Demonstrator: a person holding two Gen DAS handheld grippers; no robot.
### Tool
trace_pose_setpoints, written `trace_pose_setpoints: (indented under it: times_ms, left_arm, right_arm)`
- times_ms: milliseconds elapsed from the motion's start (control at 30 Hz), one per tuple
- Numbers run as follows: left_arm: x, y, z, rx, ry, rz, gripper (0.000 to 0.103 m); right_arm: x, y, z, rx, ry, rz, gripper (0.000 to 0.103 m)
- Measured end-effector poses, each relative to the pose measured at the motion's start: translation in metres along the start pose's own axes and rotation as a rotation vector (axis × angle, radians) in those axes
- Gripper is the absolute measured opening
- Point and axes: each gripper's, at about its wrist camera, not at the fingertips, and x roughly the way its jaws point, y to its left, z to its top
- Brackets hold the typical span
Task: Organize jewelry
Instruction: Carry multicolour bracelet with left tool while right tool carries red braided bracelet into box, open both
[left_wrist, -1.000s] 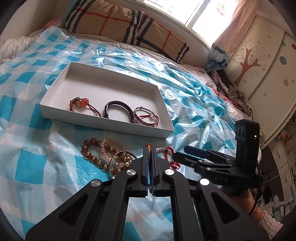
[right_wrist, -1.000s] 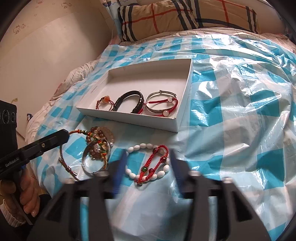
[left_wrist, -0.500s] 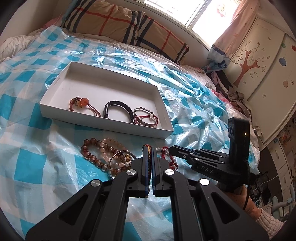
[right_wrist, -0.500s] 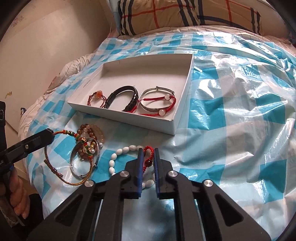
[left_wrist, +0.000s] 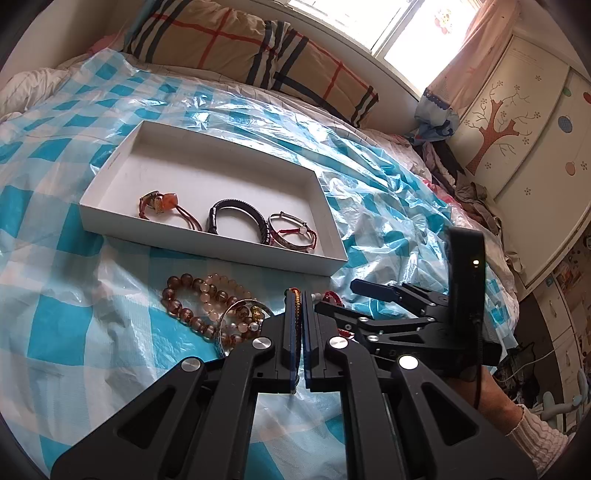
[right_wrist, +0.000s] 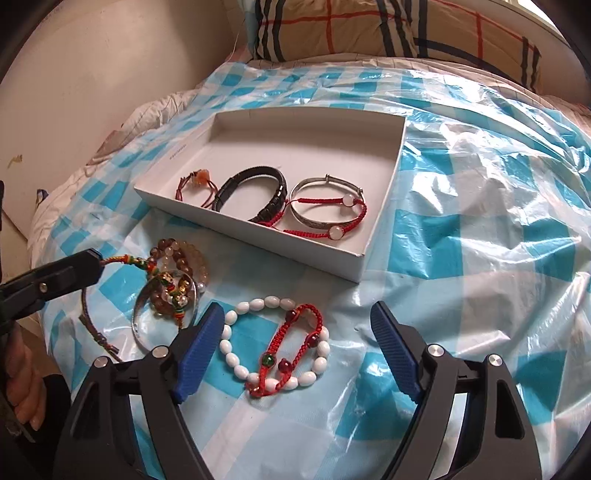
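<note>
My left gripper (left_wrist: 297, 295) is shut on a multicoloured braided cord bracelet (right_wrist: 125, 260), which hangs from its tips over a silver bangle (right_wrist: 147, 314) and brown bead bracelets (left_wrist: 188, 295). My right gripper (right_wrist: 295, 310) is low over the sheet with its jaws opening. A white bead bracelet (right_wrist: 236, 354) and a red cord bracelet (right_wrist: 291, 343) lie between its blue pads, untouched. Beyond stands the white box (right_wrist: 258, 240), holding an orange-stone cord bracelet (left_wrist: 162, 203), a black braided bracelet (right_wrist: 258, 192) and a silver bangle with a red cord (right_wrist: 325, 210).
Everything lies on a bed covered with a crinkled blue-and-white checked plastic sheet (right_wrist: 461, 240). A plaid pillow (left_wrist: 251, 48) is at the head, a wardrobe (left_wrist: 517, 129) to the right. A person's hand (right_wrist: 22, 376) holds the left gripper's handle.
My right gripper stood open, snapped shut, and has spread wide again while moving in low over the white bead bracelet. The left gripper has kept still with the cord in it.
</note>
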Motion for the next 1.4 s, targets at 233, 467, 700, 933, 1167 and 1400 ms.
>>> trace_pose_setpoints:
  times_ms: [233,467,700,933,1167,1400]
  left_arm:
    - [0.000,0.000,0.000,0.000,-0.001,-0.001,0.003]
    - [0.000,0.001,-0.001,0.001,-0.005,0.000,0.003]
    - [-0.012,-0.003,-0.001,0.023,-0.064,-0.001,0.003]
    - [-0.022,-0.010,0.000,0.051,-0.117,0.025,0.003]
    - [-0.025,-0.011,0.002,0.060,-0.137,0.088,0.003]
    - [-0.027,-0.016,0.005,0.099,-0.152,0.144,0.003]
  right_arm:
    - [-0.007,-0.006,-0.004,0.014,-0.024,-0.006,0.012]
    - [-0.043,-0.005,-0.012,0.078,-0.119,0.055,0.011]
    - [-0.081,0.015,-0.017,0.099,-0.233,0.132,0.011]
    - [-0.097,0.029,-0.011,0.103,-0.313,0.189,0.011]
    - [-0.095,0.034,-0.011,0.108,-0.320,0.209,0.011]
    - [-0.096,0.032,-0.008,0.120,-0.326,0.205,0.011]
